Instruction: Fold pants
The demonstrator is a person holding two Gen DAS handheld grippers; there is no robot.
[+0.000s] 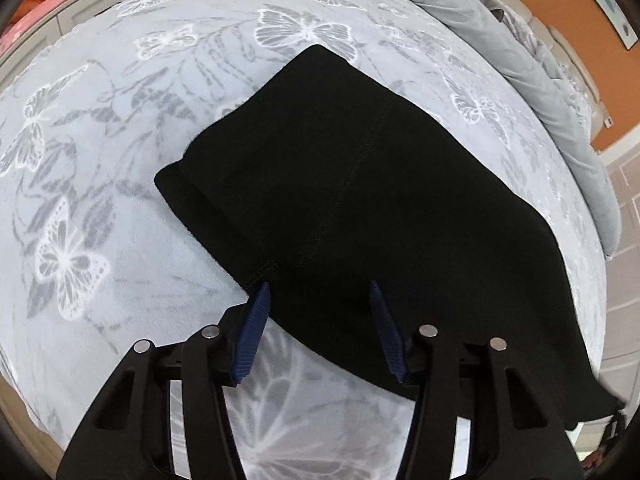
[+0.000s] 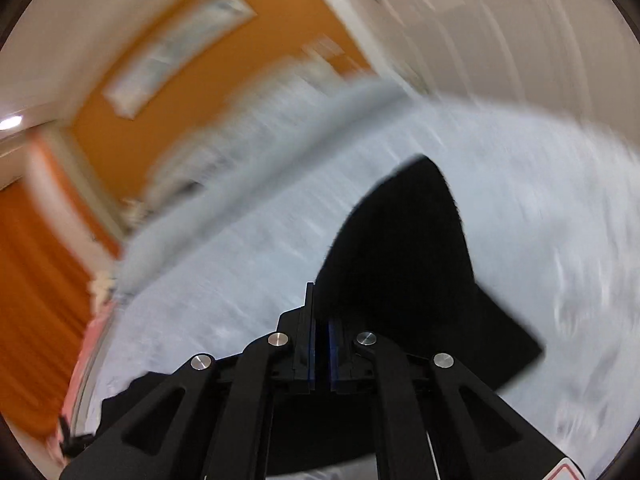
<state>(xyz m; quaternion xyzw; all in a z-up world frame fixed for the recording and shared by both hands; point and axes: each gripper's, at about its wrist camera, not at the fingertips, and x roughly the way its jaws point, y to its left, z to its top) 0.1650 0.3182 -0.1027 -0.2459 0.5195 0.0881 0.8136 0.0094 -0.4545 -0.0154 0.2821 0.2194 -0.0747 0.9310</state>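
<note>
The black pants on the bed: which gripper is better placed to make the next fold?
Probably the right gripper: it appears shut on the black pants. The left gripper is open over their near edge, holding nothing.

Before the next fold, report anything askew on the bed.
The black pants lie at a slant across the butterfly blanket. One end trails off toward the bed's edge, pinched in the right gripper.

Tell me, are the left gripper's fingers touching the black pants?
Cannot tell. In the left wrist view the left gripper is open, its blue fingertips overlapping the pants' edge, but contact or hovering isn't plain.
</note>
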